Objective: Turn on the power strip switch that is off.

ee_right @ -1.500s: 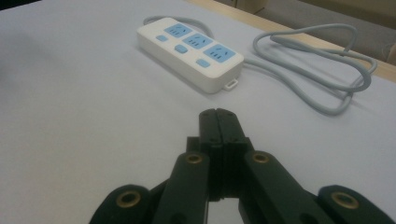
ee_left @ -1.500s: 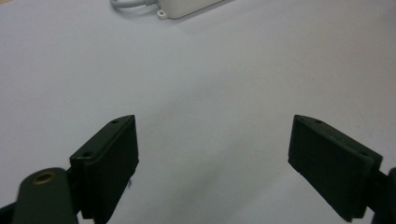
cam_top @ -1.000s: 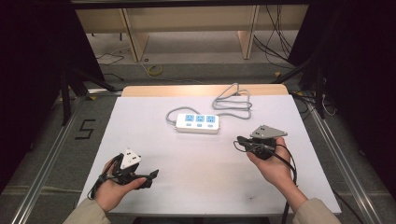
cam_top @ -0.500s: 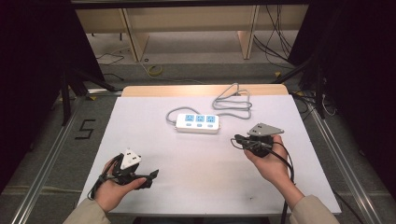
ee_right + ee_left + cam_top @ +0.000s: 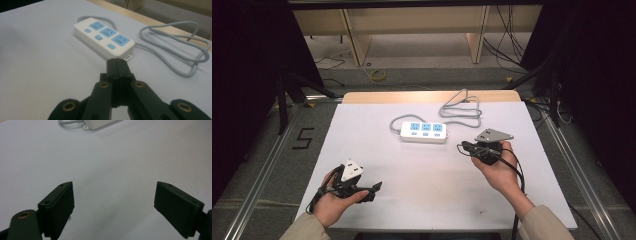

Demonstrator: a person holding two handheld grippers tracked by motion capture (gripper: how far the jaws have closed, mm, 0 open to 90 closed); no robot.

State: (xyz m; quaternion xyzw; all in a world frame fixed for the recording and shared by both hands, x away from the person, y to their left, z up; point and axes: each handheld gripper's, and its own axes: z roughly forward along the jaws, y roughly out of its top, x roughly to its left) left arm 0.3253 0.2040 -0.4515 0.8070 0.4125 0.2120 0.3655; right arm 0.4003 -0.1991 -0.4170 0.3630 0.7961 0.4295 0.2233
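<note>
The right tool (image 5: 464, 147) has slid a touch leftward toward the strip (image 5: 424, 131) over the last second; the left tool (image 5: 371, 190) hasn't budged. Right tool's jaws are pressed flat together, empty, tips pointing at the strip's near end, just short of it and not touching. In the right gripper view the strip (image 5: 104, 37) lies flat, white, three blue sockets up, its grey cord (image 5: 175, 37) looping away toward the surface's far edge. Left tool sits low at the near left of the surface (image 5: 422, 185), jaws spread wide, bare white surface (image 5: 110, 165) between them, well apart from the strip.
</note>
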